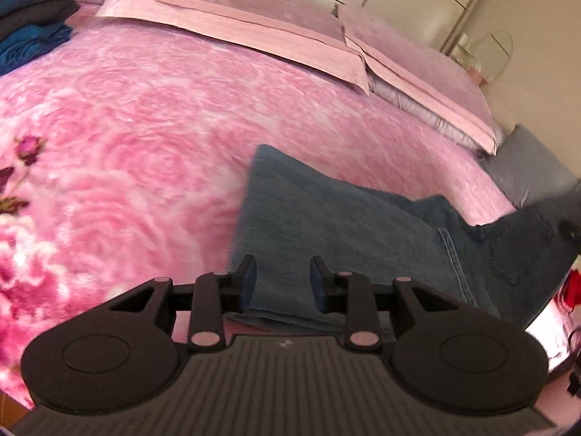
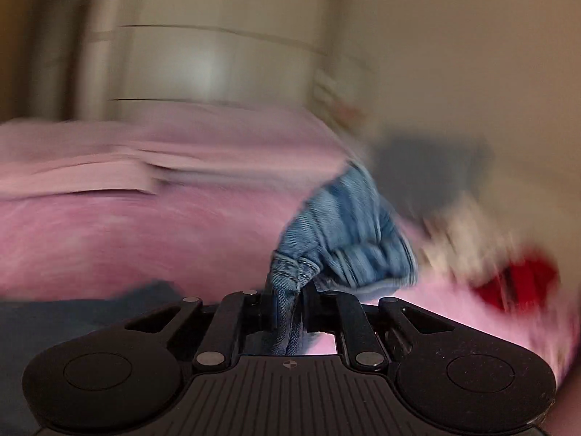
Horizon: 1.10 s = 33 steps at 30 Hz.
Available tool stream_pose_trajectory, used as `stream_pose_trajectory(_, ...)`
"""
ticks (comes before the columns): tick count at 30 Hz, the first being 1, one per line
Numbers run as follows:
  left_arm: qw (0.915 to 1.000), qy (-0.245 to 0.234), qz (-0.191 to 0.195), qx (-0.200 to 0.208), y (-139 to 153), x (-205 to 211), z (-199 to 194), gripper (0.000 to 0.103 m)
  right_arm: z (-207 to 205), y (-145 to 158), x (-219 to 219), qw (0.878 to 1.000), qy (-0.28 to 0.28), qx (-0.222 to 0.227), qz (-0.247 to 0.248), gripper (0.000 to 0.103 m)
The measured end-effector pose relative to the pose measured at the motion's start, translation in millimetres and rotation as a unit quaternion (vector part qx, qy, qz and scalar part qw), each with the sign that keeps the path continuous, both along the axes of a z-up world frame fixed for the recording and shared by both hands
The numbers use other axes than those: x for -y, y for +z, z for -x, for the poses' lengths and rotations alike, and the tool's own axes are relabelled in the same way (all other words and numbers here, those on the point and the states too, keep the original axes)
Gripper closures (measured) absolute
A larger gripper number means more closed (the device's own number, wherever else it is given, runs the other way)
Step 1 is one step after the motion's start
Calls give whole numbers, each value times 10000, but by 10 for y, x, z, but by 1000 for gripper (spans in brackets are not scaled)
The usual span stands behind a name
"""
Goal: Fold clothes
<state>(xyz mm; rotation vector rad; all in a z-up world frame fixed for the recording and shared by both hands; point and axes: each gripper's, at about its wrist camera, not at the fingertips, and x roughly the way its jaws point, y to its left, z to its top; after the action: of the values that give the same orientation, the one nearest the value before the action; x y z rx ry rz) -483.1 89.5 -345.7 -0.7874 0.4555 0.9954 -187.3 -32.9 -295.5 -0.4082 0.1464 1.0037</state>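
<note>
Your left gripper (image 1: 283, 279) hangs with fingers apart, empty, over the jeans (image 1: 326, 225) lying on the pink bed (image 1: 145, 109). Your right gripper (image 2: 288, 309) is clamped on a denim edge. Heavy, floppy cloth; grab seams or waistband.

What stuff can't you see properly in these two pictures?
- Right wrist view: the red thing on the pink flowery blanket is smeared by motion blur.
- Left wrist view: the blue denim jeans run under the left claw, so their near edge is hidden.
- Left wrist view: the stack of dark blue folded clothes is cut off by the left edge.
</note>
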Motion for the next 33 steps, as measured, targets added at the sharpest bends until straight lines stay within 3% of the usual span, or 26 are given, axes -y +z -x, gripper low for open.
stream_pose_trajectory(3, 9997, 178, 99, 135, -30, 10, 183, 77, 869, -156, -166, 9876, 1408, 610, 327, 87)
stream_pose_trajectory(5, 9993, 273, 176, 199, -45, 38, 290, 77, 1366, -433, -319, 9637, 2313, 885, 997, 64)
stream_pose_trajectory(6, 9990, 318, 215, 229, -49, 55, 341, 77, 1566, -604, -377, 9514, 2601, 927, 1366, 42)
stream_pose_trajectory(9, 9986, 351, 263, 303, -25, 134, 447, 77, 1845, -896, -313, 9295, 3089, 736, 1877, 38)
stream_pose_trajectory(12, 9984, 295, 303, 368, 0, 204, 474, 77, 1669, -859, -193, 9400, 2899, 454, 1743, 38)
stream_pose_trajectory(16, 9969, 162, 421, 638, 4, 229, 383, 77, 1102, -709, -1, 9640, 2154, -309, 1529, 38)
stream_pose_trajectory(19, 9909, 131, 685, 1148, -38, 165, 308, 70, 673, -614, 150, 9742, 1501, -976, 1377, 38)
stream_pose_trajectory(21, 9842, 129, 899, 1522, -81, 101, 262, 65, 389, -617, 216, 9736, 1059, -1484, 1371, 38)
stream_pose_trajectory(25, 9721, 226, 1268, 1959, -202, -97, 173, 56, -16, -590, 345, 9607, 573, -2491, 1078, 38)
stream_pose_trajectory(29, 9799, -30, 1264, 1543, -297, -301, -24, 51, -333, -545, 491, 9412, 253, -3273, 796, 38)
stream_pose_trajectory(31, 9815, -223, 1254, 1429, -358, -393, -107, 51, -521, -569, 528, 9214, -30, -3832, 651, 39)
stream_pose_trajectory(33, 9816, -389, 1273, 1372, -399, -479, -153, 49, -719, -581, 580, 8930, -311, -4463, 491, 42)
